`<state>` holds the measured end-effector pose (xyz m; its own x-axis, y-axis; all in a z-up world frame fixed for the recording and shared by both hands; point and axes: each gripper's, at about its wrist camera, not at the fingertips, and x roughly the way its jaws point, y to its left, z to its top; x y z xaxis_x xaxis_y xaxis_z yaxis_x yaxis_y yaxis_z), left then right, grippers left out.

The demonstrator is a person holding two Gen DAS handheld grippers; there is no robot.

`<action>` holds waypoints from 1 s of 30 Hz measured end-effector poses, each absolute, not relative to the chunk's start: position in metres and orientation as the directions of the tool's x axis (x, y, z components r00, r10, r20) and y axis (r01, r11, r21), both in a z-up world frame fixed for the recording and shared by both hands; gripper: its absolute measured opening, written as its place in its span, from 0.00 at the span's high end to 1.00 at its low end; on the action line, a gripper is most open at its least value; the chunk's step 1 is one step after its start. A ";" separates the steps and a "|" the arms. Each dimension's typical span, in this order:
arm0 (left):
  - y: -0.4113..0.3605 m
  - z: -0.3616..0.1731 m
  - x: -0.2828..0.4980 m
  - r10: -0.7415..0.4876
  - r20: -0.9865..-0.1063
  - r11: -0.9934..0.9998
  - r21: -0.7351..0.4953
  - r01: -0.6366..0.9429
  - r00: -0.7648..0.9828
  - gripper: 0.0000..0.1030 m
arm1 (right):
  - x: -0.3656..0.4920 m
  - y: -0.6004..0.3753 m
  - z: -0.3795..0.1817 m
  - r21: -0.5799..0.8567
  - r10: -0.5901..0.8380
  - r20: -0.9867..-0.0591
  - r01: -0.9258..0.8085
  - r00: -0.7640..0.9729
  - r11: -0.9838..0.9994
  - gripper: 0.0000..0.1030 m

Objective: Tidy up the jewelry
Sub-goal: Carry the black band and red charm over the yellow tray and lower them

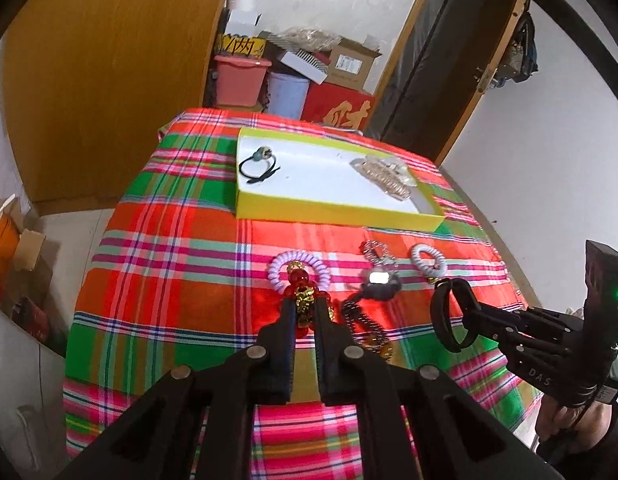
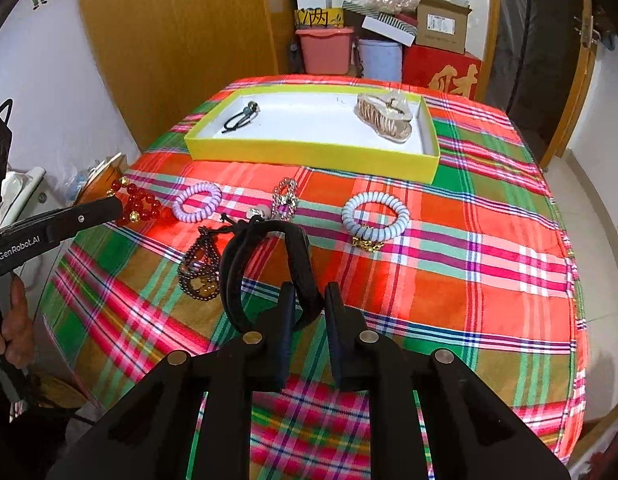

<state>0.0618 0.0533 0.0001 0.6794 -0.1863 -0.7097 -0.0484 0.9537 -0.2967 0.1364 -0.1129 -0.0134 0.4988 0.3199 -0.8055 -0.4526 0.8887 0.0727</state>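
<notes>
My left gripper [image 1: 304, 305] is shut on a red bead bracelet [image 1: 302, 280] with gold charms, held just above the plaid cloth; the right wrist view shows the same gripper [image 2: 109, 206] and bracelet [image 2: 139, 203] at the left. My right gripper [image 2: 309, 296] is shut on a black band [image 2: 295, 252], whose loops stand up in front of the fingers. The left wrist view shows this gripper [image 1: 467, 314] with the band [image 1: 445, 316] at the right. A shallow yellow tray [image 1: 333, 209] [image 2: 309, 157] at the back holds a black hair tie [image 2: 239, 118] and a gold hair claw [image 2: 385, 118].
On the cloth lie a lilac spiral tie [image 2: 197, 202], a white spiral tie [image 2: 375, 216], a rhinestone piece [image 2: 285, 196], a dark bead bracelet [image 2: 199, 272] and a black cord with a pale charm [image 2: 257, 212]. Boxes and tubs are stacked behind the table.
</notes>
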 end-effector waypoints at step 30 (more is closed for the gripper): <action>0.035 0.046 0.090 -0.219 -0.653 0.962 -0.270 0.047 0.726 0.92 | 0.151 -0.122 0.035 0.059 0.324 -0.741 -0.423 0.588 0.904 0.85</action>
